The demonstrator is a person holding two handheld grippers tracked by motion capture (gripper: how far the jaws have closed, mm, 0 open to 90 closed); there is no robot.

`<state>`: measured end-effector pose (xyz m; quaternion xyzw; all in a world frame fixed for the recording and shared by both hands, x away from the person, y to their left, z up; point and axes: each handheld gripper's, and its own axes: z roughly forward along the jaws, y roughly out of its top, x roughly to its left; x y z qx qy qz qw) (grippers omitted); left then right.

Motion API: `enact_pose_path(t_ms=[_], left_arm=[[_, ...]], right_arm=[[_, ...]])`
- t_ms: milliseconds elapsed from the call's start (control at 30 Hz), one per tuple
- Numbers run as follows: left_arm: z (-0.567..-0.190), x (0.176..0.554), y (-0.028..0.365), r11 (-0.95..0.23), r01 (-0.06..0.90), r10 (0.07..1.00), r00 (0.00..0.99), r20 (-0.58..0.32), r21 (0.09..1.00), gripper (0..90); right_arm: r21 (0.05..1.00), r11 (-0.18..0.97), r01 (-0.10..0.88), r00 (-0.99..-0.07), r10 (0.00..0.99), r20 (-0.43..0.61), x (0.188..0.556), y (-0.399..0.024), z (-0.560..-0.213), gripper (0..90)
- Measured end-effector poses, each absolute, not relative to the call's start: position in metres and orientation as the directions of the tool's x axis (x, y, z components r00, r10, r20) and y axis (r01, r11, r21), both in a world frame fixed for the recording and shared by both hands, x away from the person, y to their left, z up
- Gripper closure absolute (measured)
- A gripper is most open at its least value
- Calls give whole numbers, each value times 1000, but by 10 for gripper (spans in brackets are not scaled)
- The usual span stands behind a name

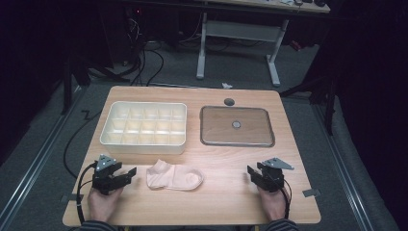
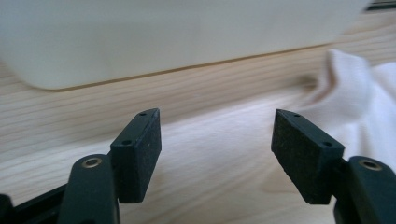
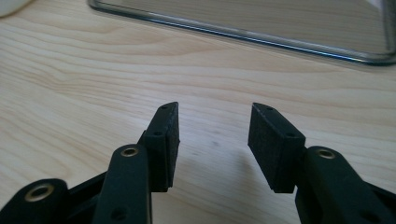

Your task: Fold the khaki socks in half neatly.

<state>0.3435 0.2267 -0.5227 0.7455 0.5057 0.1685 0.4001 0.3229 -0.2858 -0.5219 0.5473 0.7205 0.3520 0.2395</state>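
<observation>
**Sock lay between two empty grippers**

The left gripper [image 1: 129,172] rested near the table's [image 1: 226,202] front edge, jaws apart, holding nothing. Just to its right lay the pale sock [image 1: 173,176], before the compartment box [image 1: 144,123]. Farther right, the right gripper [image 1: 251,172] stood with jaws apart, empty, before the tray [image 1: 237,126].

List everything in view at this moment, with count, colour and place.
sock: 1, pale pink, flat on the near middle of the table, between the two tongs
organiser tray: 1, cream, many small compartments, far left of the table
lid: 1, clear with metal rim and a round knob in the middle, far right, beside the tray
table: 1, light wood
desk frame: 1, white legs, on the floor beyond the table
cables: several, black, on the floor at far left
hands: 2, at the near edge
left tongs: black, open, just left of the sock, apart from it
right tongs: black, open over bare wood
</observation>
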Motion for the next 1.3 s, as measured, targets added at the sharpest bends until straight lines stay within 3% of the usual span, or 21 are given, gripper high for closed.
enact_pose_path(t_ms=[300,733,1100,1300], left_arm=[[-517,338,201,-213,619,837,515,-186,756,323],[-516,342,184,-248,641,841,515,-167,726,332],[-518,346,175,-273,660,852,504,-143,700,327],[-522,348,172,-297,663,855,506,-119,687,327]], right_arm=[[763,175,622,-382,919,101,317,-243,-515,517],[777,218,591,-488,863,129,316,-200,-511,509],[784,190,592,-530,824,201,322,-174,-514,471],[767,229,600,-555,809,193,328,-156,-519,460]])
